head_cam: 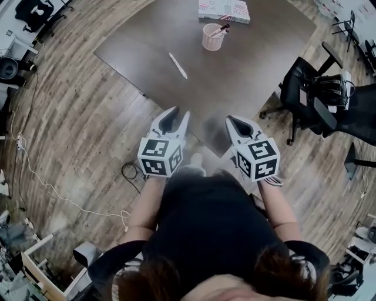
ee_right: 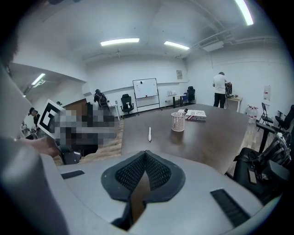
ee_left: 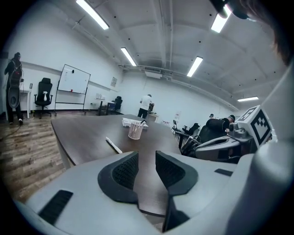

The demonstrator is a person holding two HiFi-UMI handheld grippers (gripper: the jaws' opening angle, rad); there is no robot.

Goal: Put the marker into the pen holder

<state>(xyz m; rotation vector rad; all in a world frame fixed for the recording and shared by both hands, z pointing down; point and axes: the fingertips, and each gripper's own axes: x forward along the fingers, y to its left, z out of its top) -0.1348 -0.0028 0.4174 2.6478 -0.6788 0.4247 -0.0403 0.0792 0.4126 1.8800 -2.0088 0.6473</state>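
Note:
A white marker (head_cam: pixel 178 65) lies flat on the dark table (head_cam: pixel 258 64), left of and nearer than the pink mesh pen holder (head_cam: pixel 212 37), which has a dark pen standing in it. Both grippers hover over the table's near corner, well short of the marker. My left gripper (head_cam: pixel 181 113) is open, with a clear gap between its pads and nothing in it. My right gripper (head_cam: pixel 230 119) is shut and empty, its tips touching. The left gripper view shows the marker (ee_left: pixel 113 145) and holder (ee_left: pixel 135 131) beyond the jaws (ee_left: pixel 146 158); the right gripper view shows the marker (ee_right: pixel 149 134), holder (ee_right: pixel 178 121) and closed tips (ee_right: pixel 145 153).
A flat printed box (head_cam: pixel 224 10) lies behind the holder at the table's far edge. Black office chairs (head_cam: pixel 311 94) crowd the table's right side. A cable (head_cam: pixel 35 170) runs over the wood floor at left. People stand far off in the room.

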